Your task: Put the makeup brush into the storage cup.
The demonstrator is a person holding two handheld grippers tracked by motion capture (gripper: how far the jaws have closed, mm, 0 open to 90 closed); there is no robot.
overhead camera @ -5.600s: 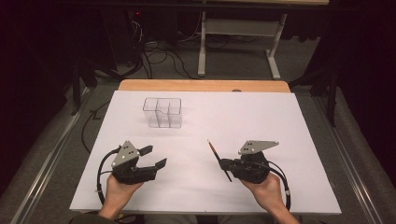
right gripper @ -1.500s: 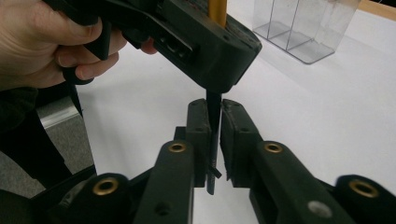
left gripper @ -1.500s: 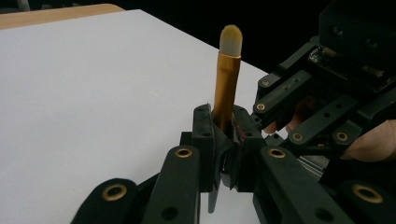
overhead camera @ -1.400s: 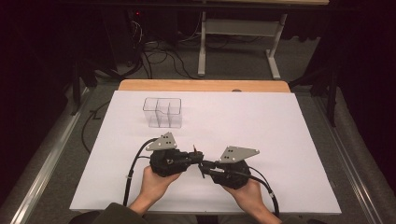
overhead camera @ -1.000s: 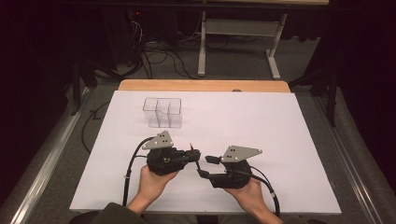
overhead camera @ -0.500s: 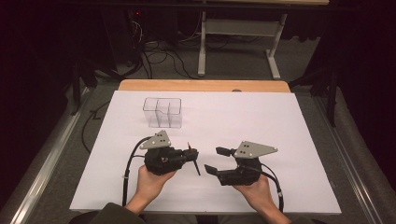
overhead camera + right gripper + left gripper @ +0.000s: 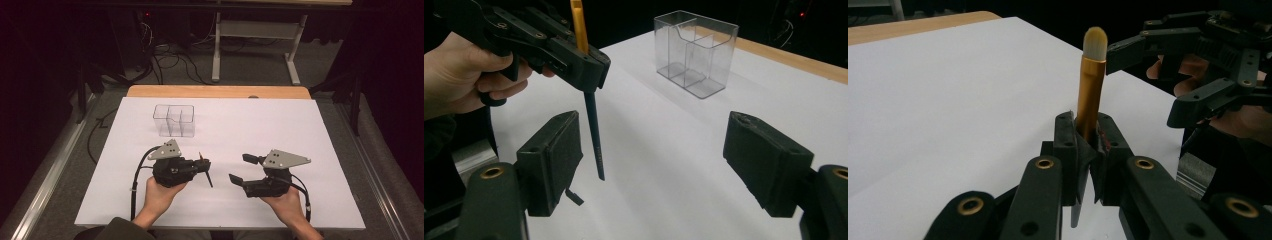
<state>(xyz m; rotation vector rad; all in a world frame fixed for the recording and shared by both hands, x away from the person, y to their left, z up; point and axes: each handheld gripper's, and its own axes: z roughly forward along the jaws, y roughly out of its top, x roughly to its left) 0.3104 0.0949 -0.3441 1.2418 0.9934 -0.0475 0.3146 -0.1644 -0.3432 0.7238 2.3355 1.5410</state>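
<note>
My left gripper (image 7: 202,167) is shut on a makeup brush (image 7: 206,174) with a gold ferrule, pale bristles and a thin black handle. In the left gripper view the brush (image 7: 1091,85) stands up between the jaws (image 7: 1087,135), bristles on top. My right gripper (image 7: 244,169) hovers to the right of it, apart from the brush; its jaws have just been opening and stand wide with nothing between them. In the right gripper view (image 7: 659,160) the black handle (image 7: 594,135) hangs from the left gripper (image 7: 569,55), just beyond my left jaw.
A clear plastic organizer (image 7: 174,120) with three compartments stands on the white sheet (image 7: 280,125) behind the left gripper; it also appears in the right gripper view (image 7: 696,52). The wooden table edge (image 7: 220,91) lies beyond, with cables and a stand on the floor.
The two grippers were together at the brush; the right one has opened, let go and drawn away to the right. The brush stays in the left gripper, which has kept still.
</note>
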